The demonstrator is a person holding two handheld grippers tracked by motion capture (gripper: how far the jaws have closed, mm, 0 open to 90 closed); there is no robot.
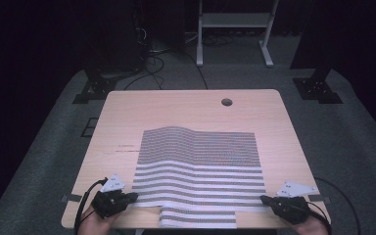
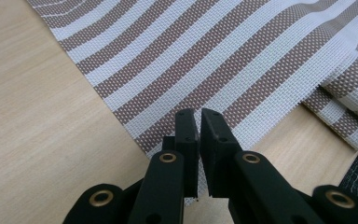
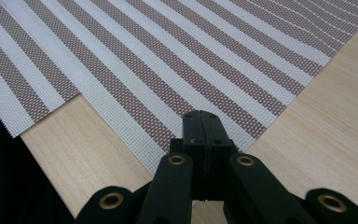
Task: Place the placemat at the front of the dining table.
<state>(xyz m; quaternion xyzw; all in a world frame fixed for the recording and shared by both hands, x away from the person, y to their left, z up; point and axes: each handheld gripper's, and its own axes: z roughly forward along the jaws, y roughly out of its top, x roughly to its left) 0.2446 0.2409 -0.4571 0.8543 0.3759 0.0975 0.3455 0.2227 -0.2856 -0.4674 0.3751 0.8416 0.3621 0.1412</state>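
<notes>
Both tongs, left [image 1: 131,197] and right [image 1: 264,199], clamped on striped mat [image 1: 200,166] corners on table [image 1: 122,117].

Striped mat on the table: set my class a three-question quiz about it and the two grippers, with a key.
1. True or false: the mat lies rolled up at the far edge of the table.
2. Which corners of the mat do the left gripper and the right gripper sit at: A near corners, B far corners, C the middle?
3. Fill in: the mat's pattern is brown and white ____.

Key: 1 false, it lies spread out; 2 A; 3 stripes.
</notes>
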